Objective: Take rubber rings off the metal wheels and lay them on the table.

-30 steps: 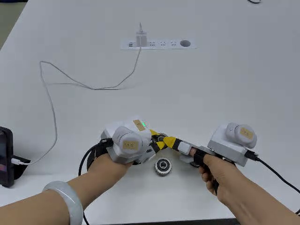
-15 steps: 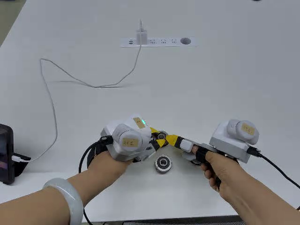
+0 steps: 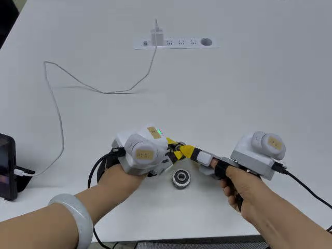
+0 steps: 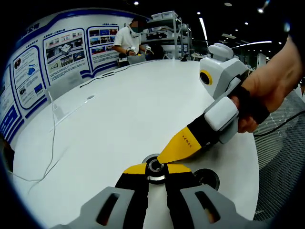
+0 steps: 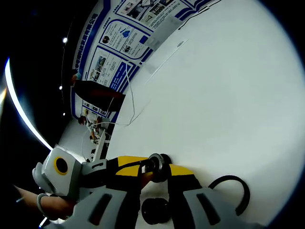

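Wheel [image 4: 155, 166] sits clamped between the yellow tips of the left gripper [image 4: 155, 170], one jaw on each side of it, just above the table [image 4: 119, 109]. In the head view it lies at the near middle of the table, where the two grippers meet tip to tip. The right gripper [image 4: 178, 145] reaches in from the right. Its jaws are drawn narrow into a single yellow wedge that touches the wheel's upper rim. In the right gripper view the wheel sits between that gripper's own jaws, so they seem to be closed on its rim, though the crowded tips make the bite hard to read. The ring [image 5: 165, 168] shows as a dark band around the wheel, still on it.

A second wheel [image 3: 181, 178] lies flat on the table just in front of the grippers, apart from both, with its dark ring around a bright hub. In the left gripper view it is just beside the right jaw.

A hand wraps each gripper's body; the left wrist wears a pale bracelet [image 3: 72, 220]. A black cable [image 3: 97, 170] loops beside the left hand. At the far side a strip [image 3: 175, 42] holds a charger [image 3: 156, 37], whose white cord [image 3: 57, 119] runs to a phone [image 3: 6, 166] at the left edge.
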The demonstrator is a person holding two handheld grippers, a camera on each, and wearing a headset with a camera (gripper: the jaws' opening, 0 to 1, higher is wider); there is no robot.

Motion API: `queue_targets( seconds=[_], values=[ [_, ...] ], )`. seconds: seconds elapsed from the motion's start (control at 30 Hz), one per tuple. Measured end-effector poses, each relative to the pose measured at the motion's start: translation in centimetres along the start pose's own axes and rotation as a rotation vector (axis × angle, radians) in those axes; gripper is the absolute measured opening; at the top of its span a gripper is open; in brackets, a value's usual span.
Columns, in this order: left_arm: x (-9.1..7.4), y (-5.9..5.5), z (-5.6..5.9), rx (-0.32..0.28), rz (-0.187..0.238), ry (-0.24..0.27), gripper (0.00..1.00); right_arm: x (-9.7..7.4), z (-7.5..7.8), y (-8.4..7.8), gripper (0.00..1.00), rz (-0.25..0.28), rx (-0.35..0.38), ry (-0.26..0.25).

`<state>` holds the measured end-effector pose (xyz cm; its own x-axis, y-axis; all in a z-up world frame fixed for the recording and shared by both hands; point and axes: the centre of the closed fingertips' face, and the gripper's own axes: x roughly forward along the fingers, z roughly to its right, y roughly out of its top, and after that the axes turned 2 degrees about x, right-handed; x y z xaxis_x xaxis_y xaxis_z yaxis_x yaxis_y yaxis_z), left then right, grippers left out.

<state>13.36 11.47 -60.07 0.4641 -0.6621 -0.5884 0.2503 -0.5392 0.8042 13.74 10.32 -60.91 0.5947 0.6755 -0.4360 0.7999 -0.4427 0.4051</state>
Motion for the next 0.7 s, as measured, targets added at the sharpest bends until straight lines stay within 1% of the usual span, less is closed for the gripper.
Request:
queue_targets(
  seconds=[0.1,0.13,0.17,0.3,0.33,0.37,0.43,0.57,0.7],
  values=[
    [-0.03,0.01,0.04,-0.003,0.002,0.001,0.13,0.04,0.21,0.05,0.23,-0.003,-0.003,-0.003],
    [-0.01,0.02,0.02,-0.004,0.003,0.001,0.13,0.06,0.32,0.04,0.24,-0.004,-0.005,-0.008],
    [-0.01,0.03,0.02,-0.004,0.003,0.001,0.13,0.09,0.20,0.02,0.26,-0.003,0.000,-0.003],
    [-0.01,0.04,0.04,-0.001,0.003,0.000,0.13,0.02,0.05,0.08,0.27,-0.003,-0.003,-0.001],
    [0.00,0.04,0.04,-0.001,0.004,0.000,0.13,-0.03,-0.17,0.02,0.26,-0.008,-0.001,0.008],
    [-0.01,0.04,0.04,-0.001,0.004,0.000,0.13,-0.04,-0.37,0.02,0.25,-0.008,-0.006,0.014],
    [0.01,0.03,0.05,0.000,0.004,-0.001,0.13,-0.08,-0.57,-0.14,0.27,-0.013,-0.017,0.012],
    [-0.01,0.01,0.06,0.000,0.004,-0.001,0.13,0.03,-0.33,-0.17,0.28,-0.012,-0.003,0.009],
    [-0.03,0.01,0.09,0.001,0.004,-0.002,0.13,-0.18,-0.60,-0.37,0.30,-0.019,0.018,0.017]
  ],
)
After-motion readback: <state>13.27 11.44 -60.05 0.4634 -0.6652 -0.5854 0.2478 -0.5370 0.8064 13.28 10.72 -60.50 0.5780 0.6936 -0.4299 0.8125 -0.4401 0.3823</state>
